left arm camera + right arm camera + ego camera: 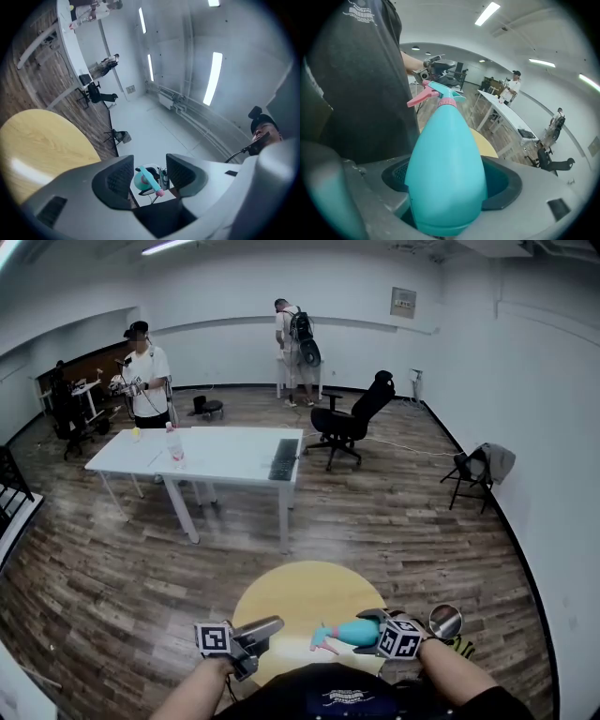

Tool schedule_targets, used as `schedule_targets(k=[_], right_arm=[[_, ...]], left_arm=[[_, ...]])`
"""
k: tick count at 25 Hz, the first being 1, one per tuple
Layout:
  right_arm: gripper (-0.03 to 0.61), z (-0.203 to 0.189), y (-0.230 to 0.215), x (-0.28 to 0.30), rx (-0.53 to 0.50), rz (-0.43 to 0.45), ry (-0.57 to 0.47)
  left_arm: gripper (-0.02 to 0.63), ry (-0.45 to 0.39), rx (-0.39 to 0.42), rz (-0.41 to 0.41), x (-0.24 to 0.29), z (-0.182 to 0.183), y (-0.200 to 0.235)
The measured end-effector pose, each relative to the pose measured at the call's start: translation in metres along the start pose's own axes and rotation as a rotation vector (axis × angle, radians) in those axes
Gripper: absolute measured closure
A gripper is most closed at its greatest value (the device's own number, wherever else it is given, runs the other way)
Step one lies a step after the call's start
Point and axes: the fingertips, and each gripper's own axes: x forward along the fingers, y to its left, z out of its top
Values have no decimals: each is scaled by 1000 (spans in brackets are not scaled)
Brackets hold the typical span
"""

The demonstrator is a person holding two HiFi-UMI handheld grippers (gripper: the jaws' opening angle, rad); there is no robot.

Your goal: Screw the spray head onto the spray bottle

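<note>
Spray bottle (pixel 445 173), teal and pear-shaped, is held by its fat lower body between the pads of the right claw (pixel 373 622), which is spread wide around it and presses on both sides. That grip low on the body leaves the narrow neck and the pink spray head (pixel 433 93) clear. In the head view the bottle lies nearly on its side, head end turned toward the left claw (pixel 150 174), over the near edge of the round yellow surface (pixel 281 592); it looks carried in the air rather than rested there, though the angle does not settle that. The spray head already sits on the neck with its trigger sticking out to one side. Whether its collar is threaded tight or only perched cannot be told from these views. The left claw is just beside the bottle's head end, jaws moderately apart and holding nothing. Through their gap the bottle and its pink trigger show small, beyond the tips and not touched. My reading is that the two are lined up on purpose, the right claw steadying the body while the left is set to take the collar and turn it. Grabbing the trigger instead would likely only swing the head without tightening the thread.
</note>
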Motion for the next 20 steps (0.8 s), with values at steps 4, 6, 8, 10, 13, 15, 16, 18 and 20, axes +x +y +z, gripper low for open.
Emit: schedule_targets(k=[4,6,8,10,13,15,16,18,20], right_arm=[[170,3,-7,-6,-42,-34,19],[170,28,-7,-2,-127,-34,9],[170,52,-8,5,-213,-29,13],[169,55,-8,13,-280,-12,63],[170,45,0,16,-258,61,72],[172,45,4,17,-244,83,73],[173,45,6,18,-241,91,77],[173,45,8,20,-221,112,71],[173,47,7,19,-182,117,35]], left_arm=[[360,59,35,-6,3,-8,1],[336,175,54,-22,34,-32,-5],[334,322,127,9,68,-61,-6],[388,446,289,95,86,-79,0],[394,562,417,131,89,-89,1],[393,595,430,125,87,-91,-2],[393,602,431,127,86,-92,-2],[393,588,397,130,85,-92,0],[391,518,320,120,85,-84,2]])
